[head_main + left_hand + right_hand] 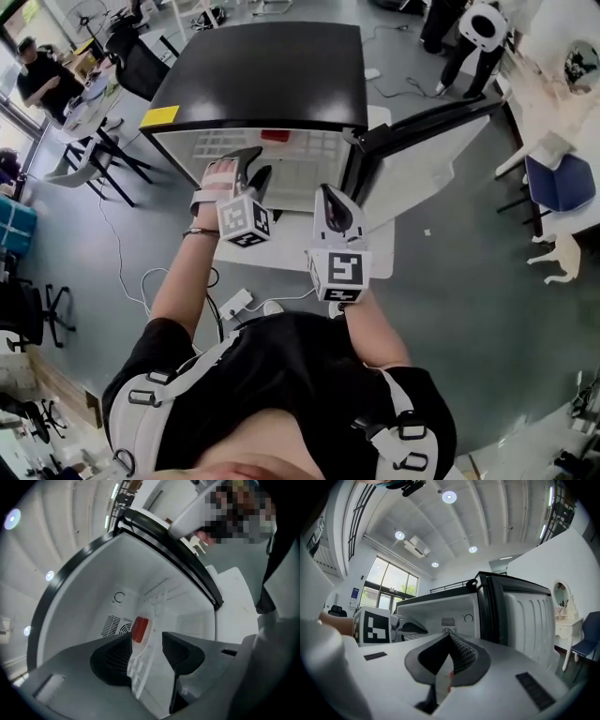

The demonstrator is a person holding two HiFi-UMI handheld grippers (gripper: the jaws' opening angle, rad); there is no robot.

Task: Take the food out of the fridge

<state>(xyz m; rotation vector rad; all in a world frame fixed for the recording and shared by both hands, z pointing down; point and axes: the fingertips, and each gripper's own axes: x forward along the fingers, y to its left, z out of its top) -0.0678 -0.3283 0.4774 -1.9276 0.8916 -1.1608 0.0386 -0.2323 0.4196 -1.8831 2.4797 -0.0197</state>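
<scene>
A small fridge with a black top stands with its door swung open to the right. A red food item lies on the white wire shelf inside. My left gripper is at the fridge mouth with its jaws apart and nothing between them. In the left gripper view, my left gripper frames the red food on the tilted-looking shelf, still apart from it. My right gripper hangs back in front of the fridge. Its tips meet in the right gripper view.
The fridge sits on a white low table. A power strip and cables lie on the grey floor below. Desks and chairs with a seated person stand at the left, a blue chair at the right.
</scene>
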